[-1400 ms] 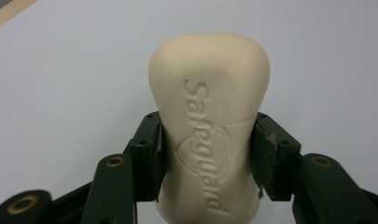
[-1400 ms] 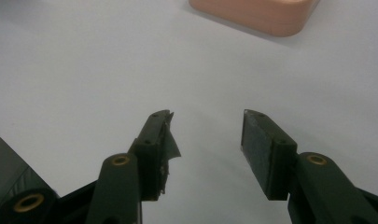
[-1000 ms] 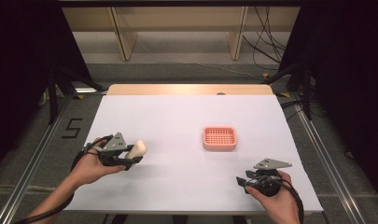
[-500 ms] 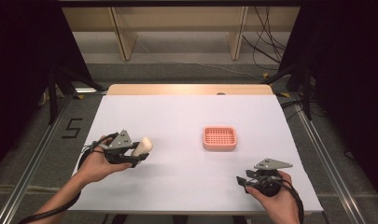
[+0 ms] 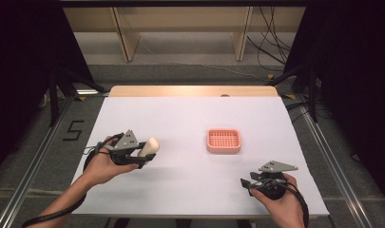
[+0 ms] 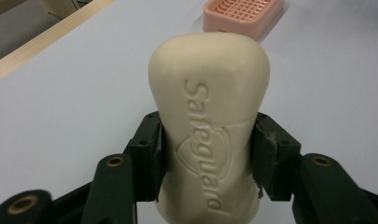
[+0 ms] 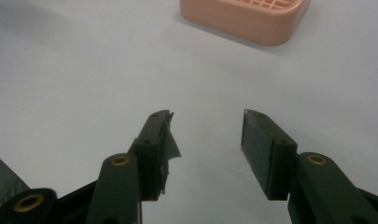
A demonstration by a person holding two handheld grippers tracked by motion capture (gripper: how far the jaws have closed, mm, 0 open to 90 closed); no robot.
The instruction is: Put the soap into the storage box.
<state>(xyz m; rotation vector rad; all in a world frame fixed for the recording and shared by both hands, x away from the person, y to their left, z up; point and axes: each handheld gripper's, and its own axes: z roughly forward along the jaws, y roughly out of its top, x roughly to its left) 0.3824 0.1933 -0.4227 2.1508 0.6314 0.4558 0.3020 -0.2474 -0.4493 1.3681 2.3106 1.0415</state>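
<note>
- High view: left gripper [image 5: 141, 154] holds the soap [image 5: 149, 146] above the table [image 5: 190, 118], well left of the soap dish [image 5: 223, 140]; right gripper [image 5: 247, 184] rests apart.
- Left gripper view: both jaws pinch the soap's [image 6: 209, 116] smooth waist; the rounded bar may slip out.
- Right gripper view: jaws spread, empty; torn pad [image 7: 170, 142] could weaken grip.

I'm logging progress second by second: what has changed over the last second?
The left gripper, shut on the soap, has carried it a little toward the table's middle, nearer the pink dish. The grip on the soap is unchanged. The right gripper stays open and in place near the front edge, and the dish has not moved.
</note>
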